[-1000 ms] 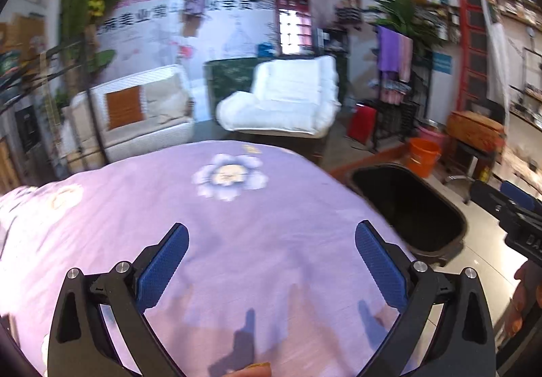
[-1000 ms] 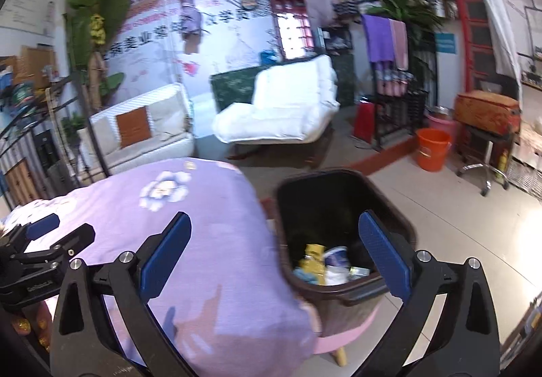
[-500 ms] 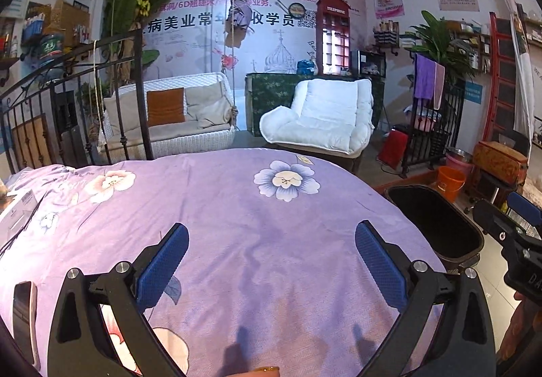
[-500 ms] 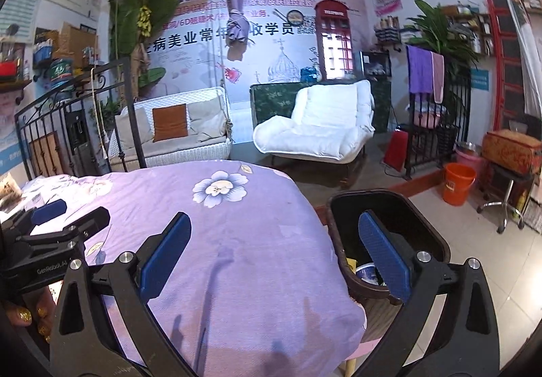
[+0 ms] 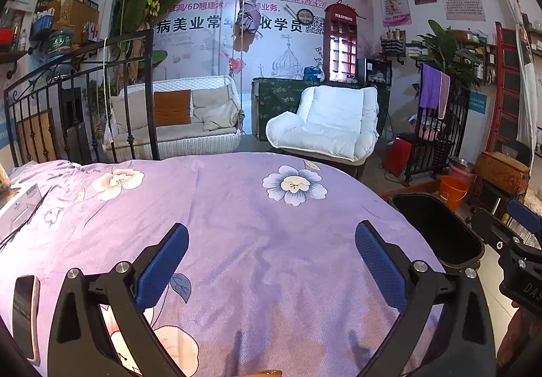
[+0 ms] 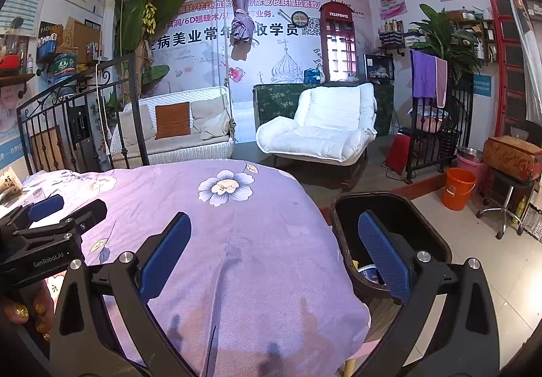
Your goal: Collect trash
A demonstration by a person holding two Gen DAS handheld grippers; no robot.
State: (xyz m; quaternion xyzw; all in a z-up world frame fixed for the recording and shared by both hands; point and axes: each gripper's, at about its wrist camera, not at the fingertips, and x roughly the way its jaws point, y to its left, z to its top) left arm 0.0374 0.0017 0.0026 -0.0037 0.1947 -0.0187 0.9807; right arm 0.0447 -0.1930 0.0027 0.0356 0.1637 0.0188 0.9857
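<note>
My left gripper [image 5: 271, 261] is open and empty above a purple flowered cloth [image 5: 257, 227] over a table. My right gripper [image 6: 274, 255] is open and empty above the cloth's right edge. A dark trash bin [image 6: 416, 227] stands on the floor just right of the table, with a bit of trash low inside it; it also shows in the left wrist view [image 5: 437, 234]. The left gripper's body [image 6: 44, 234] is at the left of the right wrist view. The right gripper's body [image 5: 515, 241] is at the right edge of the left wrist view.
A phone [image 5: 23, 312] and a white box [image 5: 20, 207] lie on the cloth at the left. Behind stand a black iron railing [image 5: 81, 99], a wicker sofa [image 5: 176, 126], a white armchair [image 5: 332, 126], an orange bucket [image 6: 459, 189] and a stool [image 6: 504, 204].
Both views have tilted up and back from the bin. More of the cloth, the railing and the room's wall now show. Both grippers stayed open and empty.
</note>
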